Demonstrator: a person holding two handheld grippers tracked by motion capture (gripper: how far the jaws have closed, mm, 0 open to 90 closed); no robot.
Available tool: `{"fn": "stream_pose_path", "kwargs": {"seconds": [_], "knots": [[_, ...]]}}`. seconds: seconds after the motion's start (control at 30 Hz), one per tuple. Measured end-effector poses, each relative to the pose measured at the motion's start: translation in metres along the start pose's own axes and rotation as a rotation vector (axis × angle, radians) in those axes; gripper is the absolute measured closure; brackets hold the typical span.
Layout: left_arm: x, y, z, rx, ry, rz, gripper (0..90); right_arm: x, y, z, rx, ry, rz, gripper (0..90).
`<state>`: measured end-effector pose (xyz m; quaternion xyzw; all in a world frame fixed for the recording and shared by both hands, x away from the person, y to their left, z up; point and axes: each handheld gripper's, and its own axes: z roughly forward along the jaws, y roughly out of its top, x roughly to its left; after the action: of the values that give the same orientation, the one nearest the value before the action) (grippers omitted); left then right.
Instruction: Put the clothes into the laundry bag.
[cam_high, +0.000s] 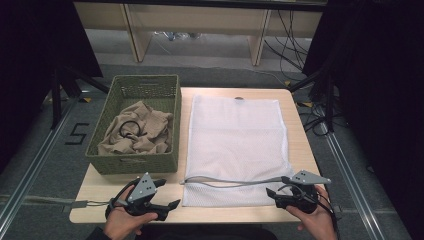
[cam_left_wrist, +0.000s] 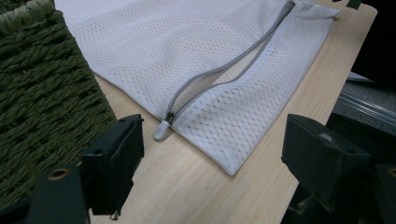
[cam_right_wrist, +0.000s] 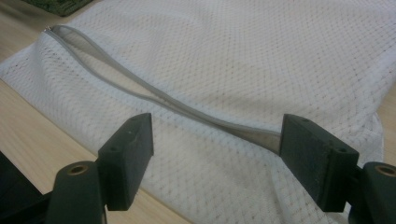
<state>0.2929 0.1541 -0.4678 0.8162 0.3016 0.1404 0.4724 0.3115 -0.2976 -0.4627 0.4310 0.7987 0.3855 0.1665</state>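
Wooden table (cam_high: 300, 150): mesh bag (cam_high: 235, 145) lies between open left tongs (cam_high: 167, 195) and right tongs (cam_high: 275, 192).

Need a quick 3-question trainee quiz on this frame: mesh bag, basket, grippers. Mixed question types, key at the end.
1. True or false: the zipper of the white mesh bag is fully closed.
2. What lies in the green woven basket? A) a beige cloth with a black ring on it B) folded towels C) nothing
3. Which gripper's jaws stand over the bag: the left gripper or the right gripper?

Key:
1. False; it gapes open along the bag's near edge, its pull at the end near the basket.
2. A
3. Right gripper, jaws open; the left gripper, also open, is over bare table.
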Motion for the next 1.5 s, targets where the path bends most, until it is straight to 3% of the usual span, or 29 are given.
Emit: {"fn": "stream_pose_path", "kwargs": {"seconds": [0.1,0.17,0.37,0.43,0.47,0.5,0.53,0.57,0.67,0.7,0.73,0.77,0.8,0.83,0.87,0.9,0.93,1.03,1.1,1.13,1.17,1.23,1.3,1.37,1.47,1.5], "knots": [[0.000,0.001,0.000,0.023,0.011,0.009,20.8,-0.001,0.000,0.001,0.005,0.003,-0.001,27.6],[-0.001,0.001,0.002,0.013,-0.003,0.014,20.7,-0.002,-0.001,0.001,-0.008,-0.021,-0.014,27.6],[-0.002,0.002,0.005,0.025,-0.004,0.004,20.4,-0.006,-0.002,0.002,-0.005,-0.028,-0.012,27.3],[-0.001,0.002,0.007,0.025,-0.009,0.003,20.3,-0.005,-0.003,0.003,-0.009,-0.027,0.002,27.0],[0.000,0.003,0.007,0.028,-0.005,0.009,20.2,-0.008,-0.003,0.003,0.009,-0.004,-0.007,26.5],[0.001,0.004,0.007,0.031,-0.003,0.012,20.2,-0.008,-0.004,0.003,0.013,-0.021,0.014,26.0],[0.002,0.004,0.008,0.026,-0.008,0.029,20.1,-0.013,-0.005,0.003,0.009,-0.032,-0.003,24.4],[0.002,0.004,0.009,0.028,-0.008,0.011,20.1,-0.014,-0.005,0.003,0.013,-0.024,0.015,23.3],[0.002,0.004,0.010,0.033,-0.011,0.002,20.1,-0.020,-0.007,0.000,0.021,-0.057,0.004,20.0],[0.001,0.004,0.011,0.034,-0.012,0.004,20.1,-0.024,-0.008,-0.001,0.033,-0.097,0.008,20.4],[0.000,0.004,0.011,0.023,-0.018,0.002,20.1,-0.024,-0.008,-0.001,0.033,-0.097,0.008,20.4],[0.000,0.004,0.011,0.032,-0.018,0.011,20.1,-0.031,-0.009,0.000,0.036,-0.119,-0.053,20.6],[0.001,0.004,0.010,0.035,-0.014,0.031,20.1,-0.035,-0.009,0.001,0.066,-0.174,-0.059,21.0],[0.001,0.004,0.010,0.035,-0.014,0.031,20.1,-0.035,-0.009,0.001,0.066,-0.174,-0.059,21.0],[0.000,0.004,0.011,0.016,-0.017,0.023,20.1,-0.040,-0.009,0.001,0.084,-0.192,-0.099,21.4],[0.002,0.005,0.010,0.026,-0.021,0.040,20.1,-0.043,-0.009,0.004,0.120,-0.251,-0.100,22.1],[0.001,0.003,0.010,0.018,-0.021,0.011,20.1,-0.045,-0.010,0.005,0.147,-0.268,-0.124,22.3],[0.001,0.004,0.011,0.022,-0.017,0.008,20.1,-0.050,-0.009,0.009,0.167,-0.266,-0.149,23.7],[0.003,0.005,0.010,0.044,-0.018,0.026,20.1,-0.049,-0.007,0.013,0.193,-0.277,-0.148,25.3],[0.005,0.005,0.010,0.056,-0.021,0.043,20.1,-0.049,-0.006,0.016,0.209,-0.279,-0.170,25.8],[0.003,0.004,0.011,0.044,-0.026,0.017,20.1,-0.048,-0.004,0.021,0.231,-0.295,-0.171,27.2],[0.002,0.004,0.012,0.043,-0.023,0.012,20.1,-0.052,-0.001,0.027,0.235,-0.306,-0.235,27.3],[0.002,0.004,0.012,0.046,-0.022,0.012,20.1,-0.051,0.001,0.031,0.242,-0.312,-0.227,28.8],[0.002,0.004,0.012,0.048,-0.019,0.013,20.1,-0.053,0.003,0.036,0.250,-0.321,-0.266,29.0],[0.002,0.004,0.012,0.049,-0.015,0.018,20.2,-0.051,0.005,0.040,0.274,-0.332,-0.256,29.7],[0.002,0.004,0.012,0.054,-0.014,0.018,20.2,-0.051,0.008,0.044,0.274,-0.334,-0.274,29.8]]}}
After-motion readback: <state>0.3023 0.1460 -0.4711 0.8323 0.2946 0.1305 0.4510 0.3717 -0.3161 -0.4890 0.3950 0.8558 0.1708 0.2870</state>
